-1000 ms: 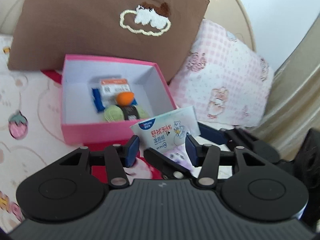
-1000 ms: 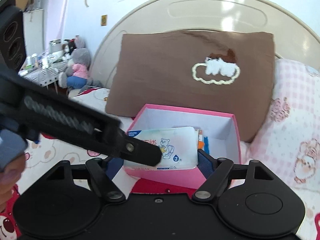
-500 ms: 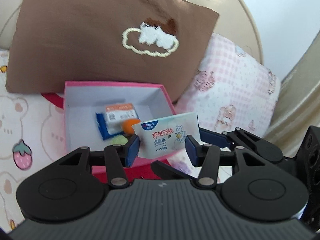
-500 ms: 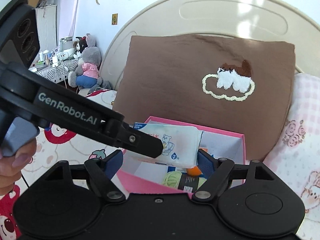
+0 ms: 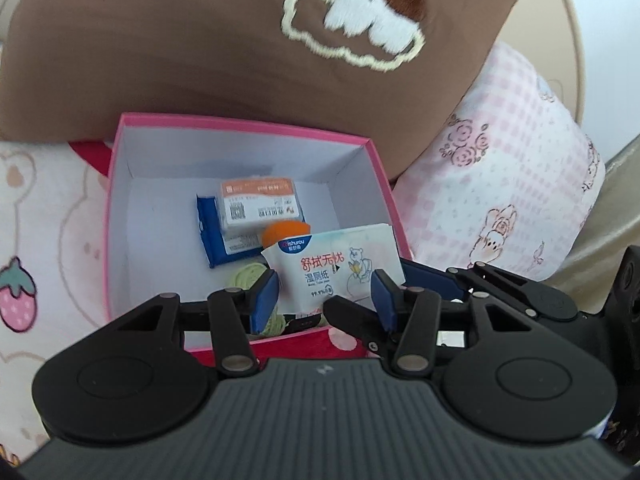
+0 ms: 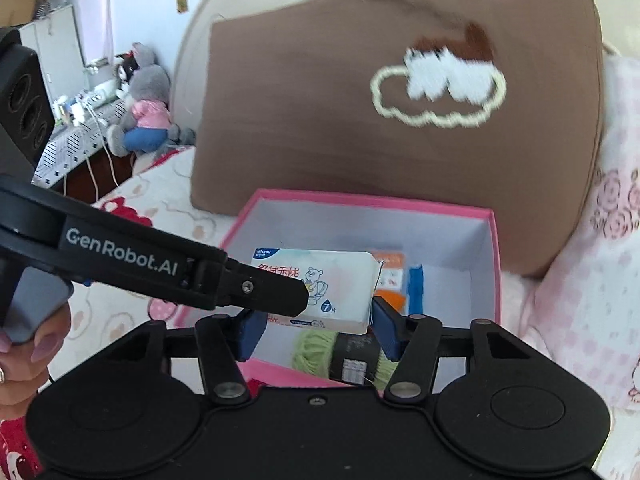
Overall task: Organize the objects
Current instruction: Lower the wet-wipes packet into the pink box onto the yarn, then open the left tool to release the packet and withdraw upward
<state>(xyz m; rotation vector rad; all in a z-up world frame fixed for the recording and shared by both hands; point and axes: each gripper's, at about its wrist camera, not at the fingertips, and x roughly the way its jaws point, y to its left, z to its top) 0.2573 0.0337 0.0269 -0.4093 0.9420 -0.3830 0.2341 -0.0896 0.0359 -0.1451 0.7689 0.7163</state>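
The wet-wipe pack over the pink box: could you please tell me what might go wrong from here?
The wet-wipe pack sits in the left tongs while the right tongs, just closing around it, crowd in; the two could clash or twist it loose. Released here, it may land on the orange item and yarn in the pink box and lie askew.

From my feed I see a brown pillow (image 6: 360, 120) with a stitched cloud-and-puppy motif leaning against the cream headboard (image 6: 248, 4), with a pink checked pillow (image 5: 512, 184) just beside it on the right. The bed sheet (image 5: 44, 216) under them is pale with bears and strawberries. Off to the left, well apart, a grey plush toy (image 6: 144, 112) in pink and blue sits by a cluttered side table (image 6: 76, 128).
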